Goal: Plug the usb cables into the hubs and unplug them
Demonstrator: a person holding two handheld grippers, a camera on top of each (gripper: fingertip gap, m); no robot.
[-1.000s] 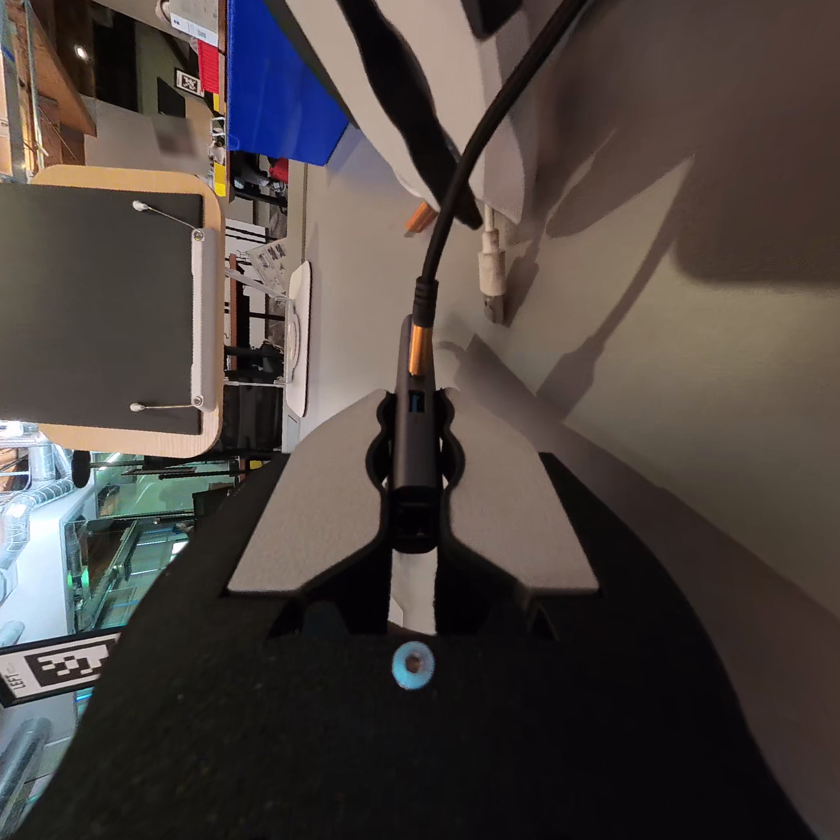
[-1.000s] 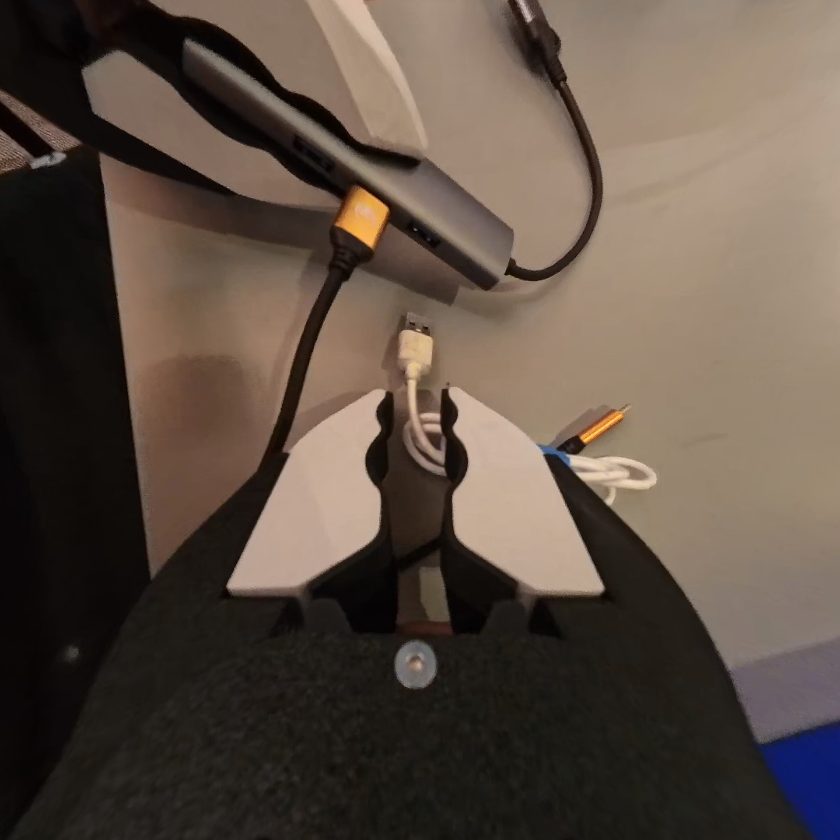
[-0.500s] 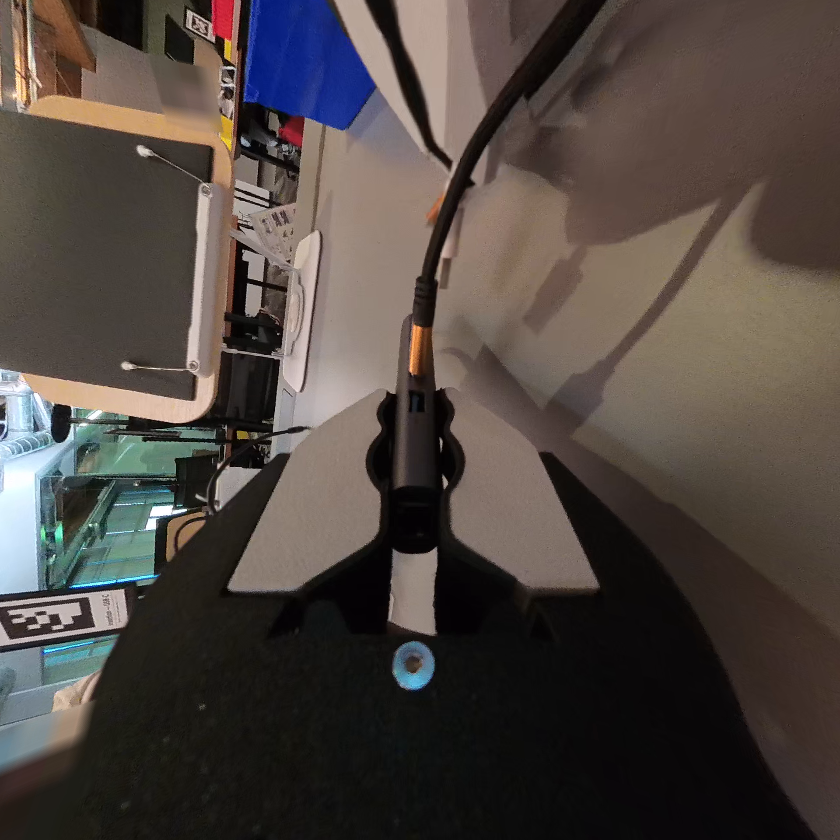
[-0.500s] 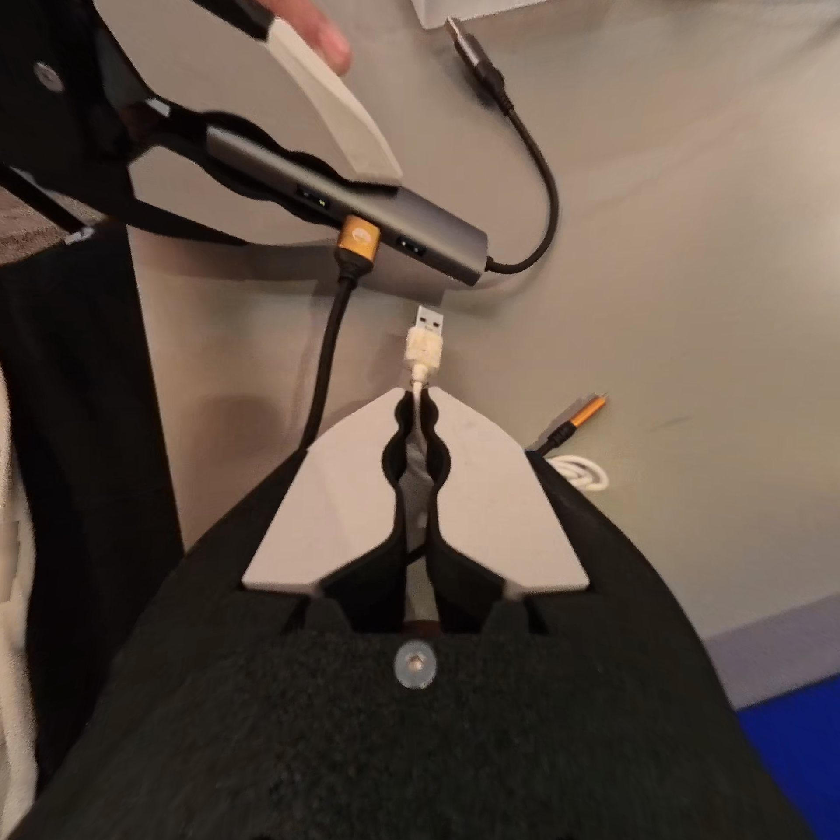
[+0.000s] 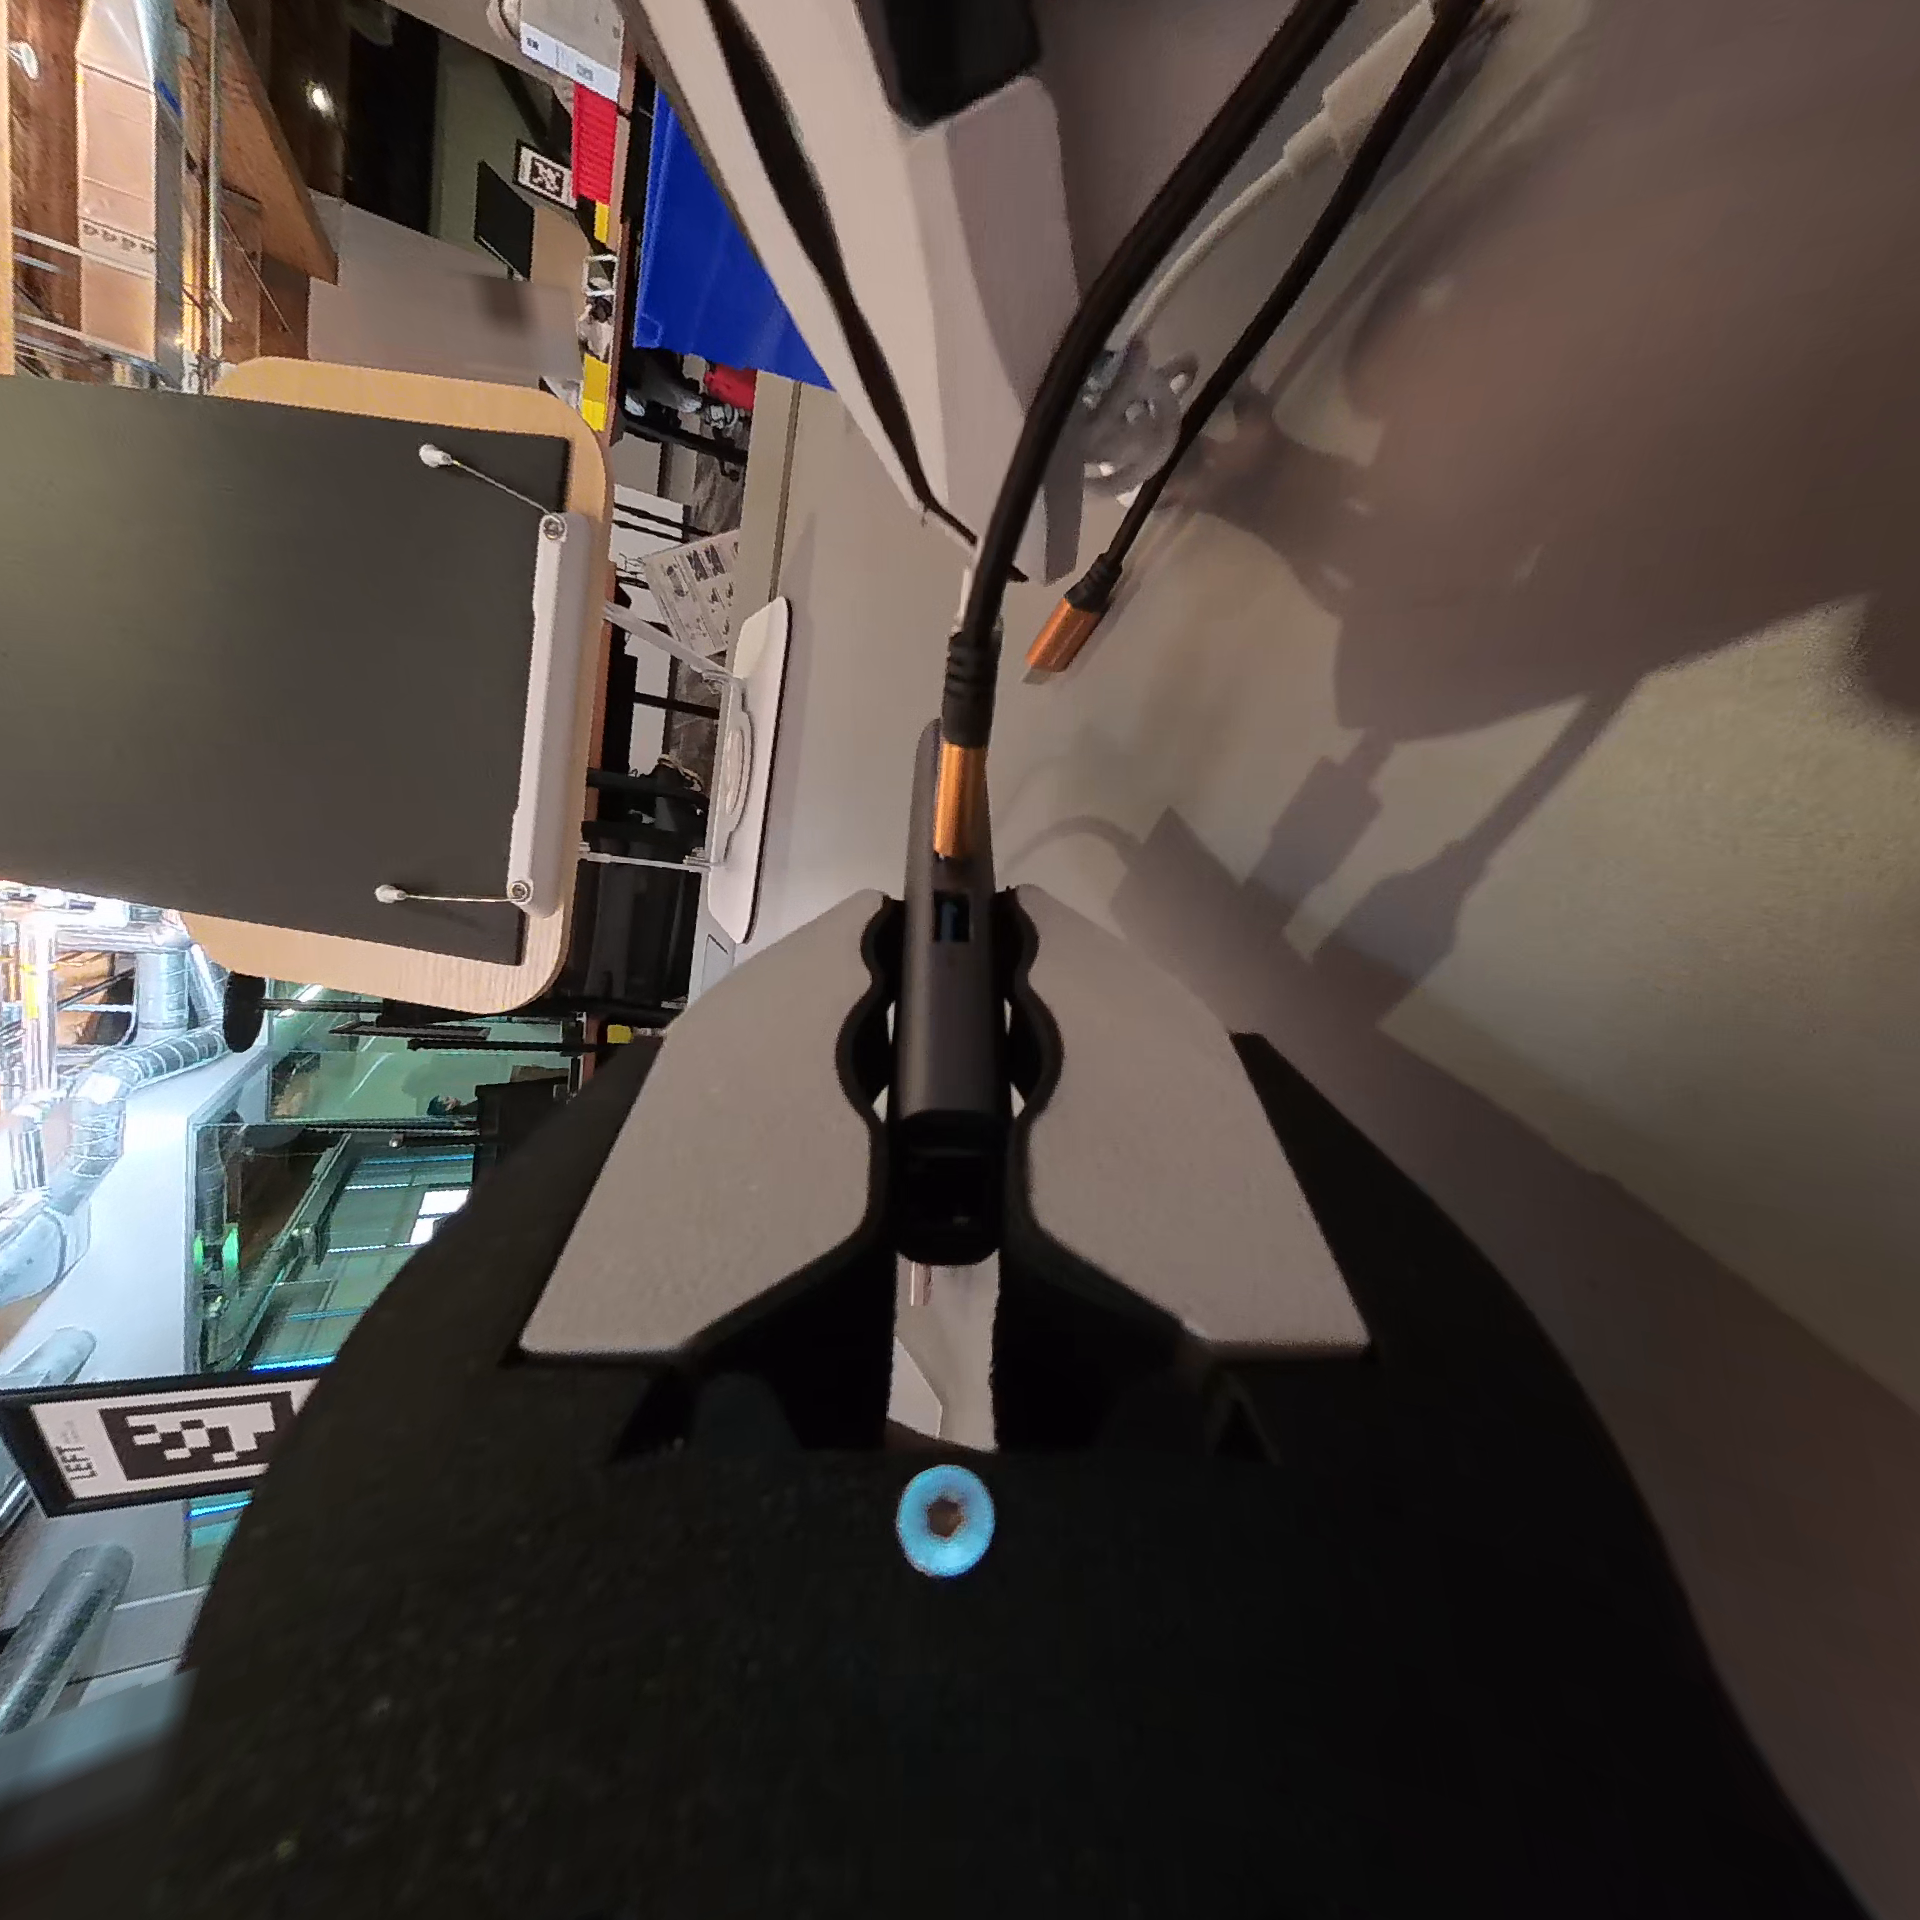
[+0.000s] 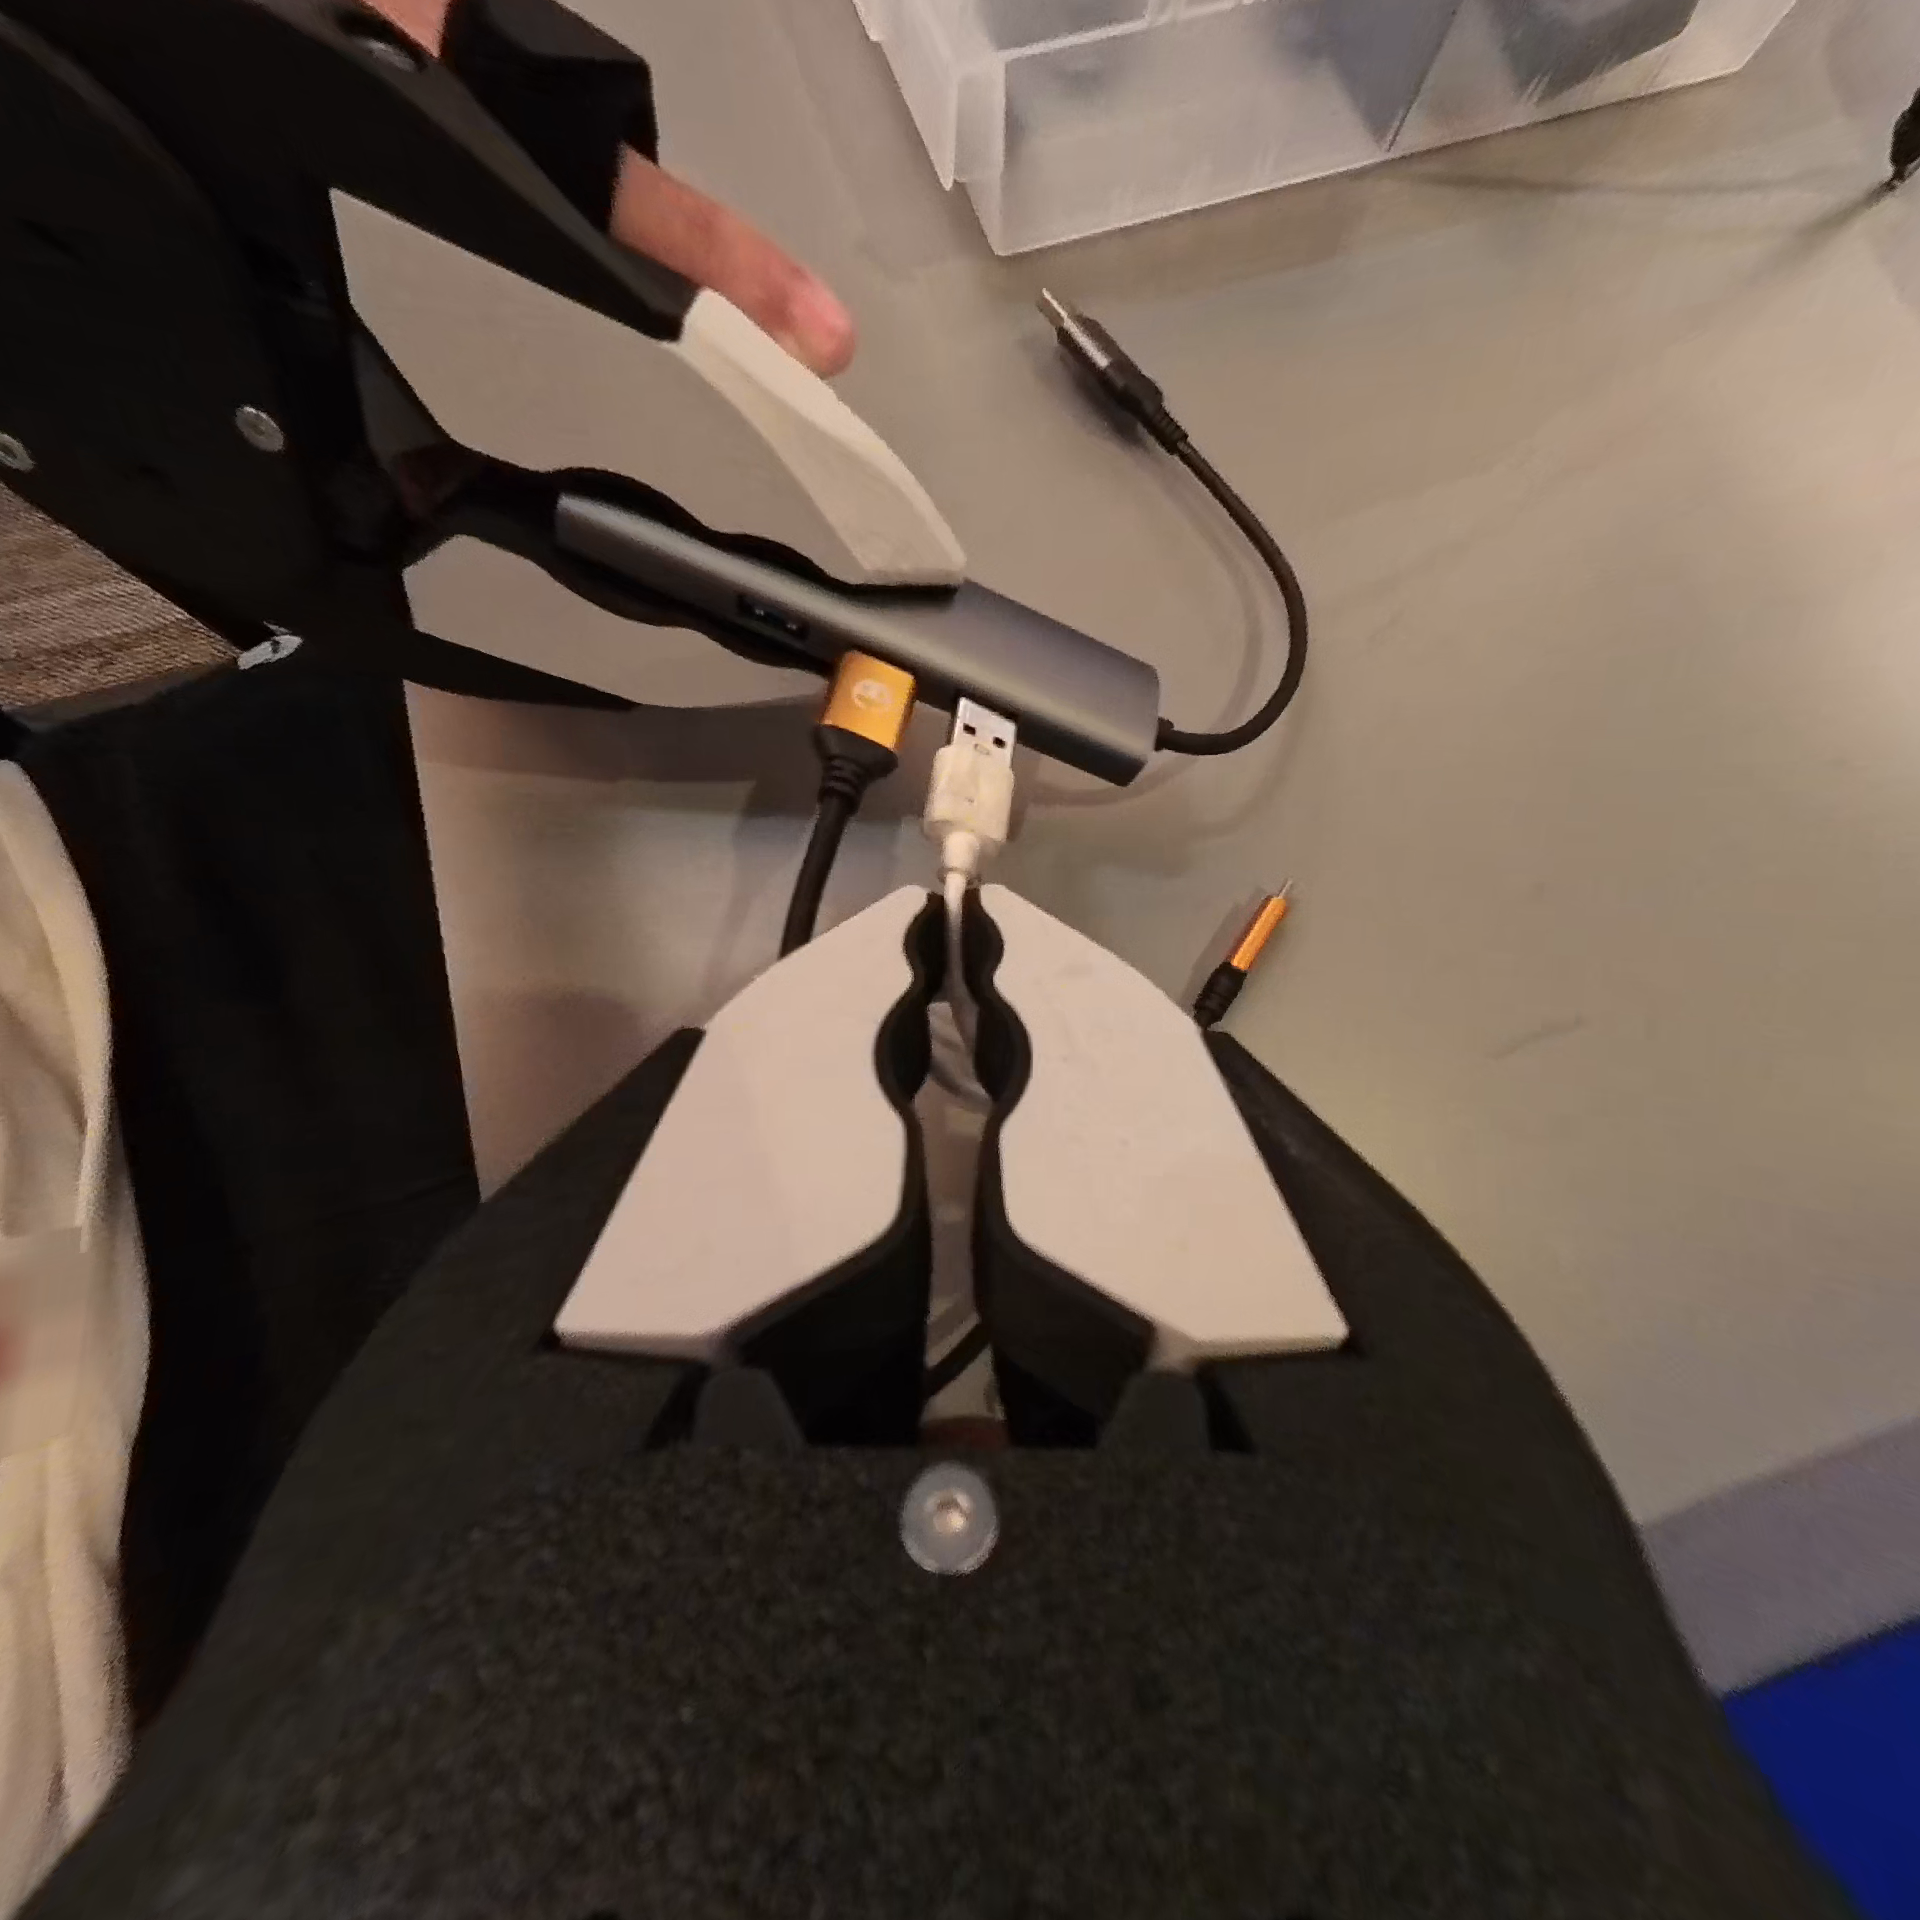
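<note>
We hold two grippers over a grey table (image 6: 1558,831). The left gripper (image 5: 951,904) has its jaws closed on the slim grey hub (image 6: 997,634), which sits lengthwise between the fingers, approx. centred in the grip. In the right wrist view the hub is off the table, its far end sticking out past the finger tips. One black cable w/ an orange plug (image 6: 868,701) is seated in a port on the hub's side; the port next to it, nearer the left gripper's body, is free. The hub's own short black lead (image 6: 1262,582) loops from its far end to a loose plug lying on the table.

The right gripper (image 6: 954,899) has its jaws narrow, pinching the white cable (image 6: 971,790) just behind its plug. The white plug's metal tip is right at the hub's side, beside the orange plug, on the side toward the hub's lead; we cannot tell whether it has entered a port.

The black cable's other end, a small orange connector (image 6: 1252,940), lies on the table to the right of the right gripper. A clear plastic bin (image 6: 1351,94) stands at the far edge. A person's fingers (image 6: 748,270) show behind the left gripper.
</note>
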